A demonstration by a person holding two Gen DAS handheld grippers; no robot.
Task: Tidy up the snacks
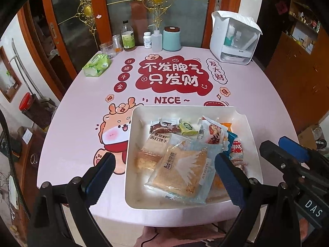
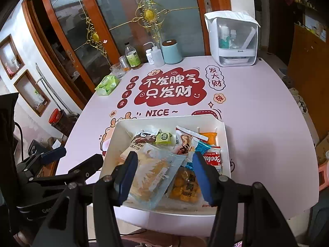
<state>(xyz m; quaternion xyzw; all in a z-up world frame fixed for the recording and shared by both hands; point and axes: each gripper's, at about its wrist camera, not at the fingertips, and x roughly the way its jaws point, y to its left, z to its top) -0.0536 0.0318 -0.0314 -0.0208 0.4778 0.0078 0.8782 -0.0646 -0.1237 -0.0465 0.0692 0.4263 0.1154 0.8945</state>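
Note:
A white tray (image 1: 130,160) (image 2: 112,142) stands on the pink table near its front edge, filled with several snack packets. On top lies a pale blue see-through cake packet (image 1: 181,168) (image 2: 158,173). Around it are a cracker packet (image 1: 157,142), a small green packet (image 1: 188,128), a red-and-white packet (image 2: 211,157) and a bag of orange balls (image 2: 187,185). My left gripper (image 1: 164,175) hovers open above the tray's left half, its left finger outside the wall. Over the tray's near side my right gripper (image 2: 165,177) is open too, with nothing gripped. Each gripper shows in the other's view, the right gripper (image 1: 277,146) and the left gripper (image 2: 75,157).
At the table's far edge stand a green tissue pack (image 1: 96,64), a glass (image 1: 107,49), several bottles, a teal canister (image 1: 171,39) and a white organiser box (image 1: 234,37). Glass-panelled wooden doors rise behind. A wooden cabinet is at the right. The printed tablecloth lies beyond the tray.

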